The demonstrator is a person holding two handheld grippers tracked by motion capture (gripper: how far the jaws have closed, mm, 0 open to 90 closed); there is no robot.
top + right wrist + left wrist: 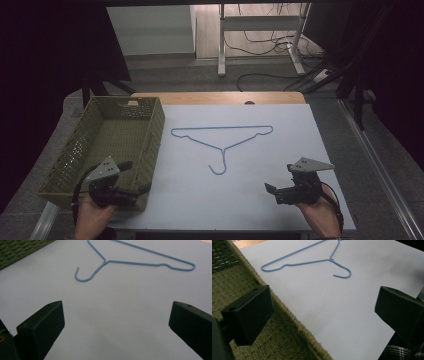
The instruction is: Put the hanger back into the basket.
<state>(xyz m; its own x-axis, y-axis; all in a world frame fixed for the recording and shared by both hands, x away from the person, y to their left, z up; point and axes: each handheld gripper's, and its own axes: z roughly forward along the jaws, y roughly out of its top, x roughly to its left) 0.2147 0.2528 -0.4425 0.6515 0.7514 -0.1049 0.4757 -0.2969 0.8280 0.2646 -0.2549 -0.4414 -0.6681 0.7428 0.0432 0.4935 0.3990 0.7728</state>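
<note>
Leftmost, a rectangular olive basket point(150, 131) of woven, perforated mesh sits on the white table sheet point(280, 150); the left gripper point(137, 176) hovers over its near right corner, jaws spread wide, holding nothing. Centrally, a thin blue wire hanger point(223, 143) lies flat on the sheet, hook toward the person, well apart from both grippers. Rightward, the right gripper point(278, 181) hovers near the front edge, jaws wide apart and empty. Beyond the table, the surroundings are dark and hard to make out.
</note>
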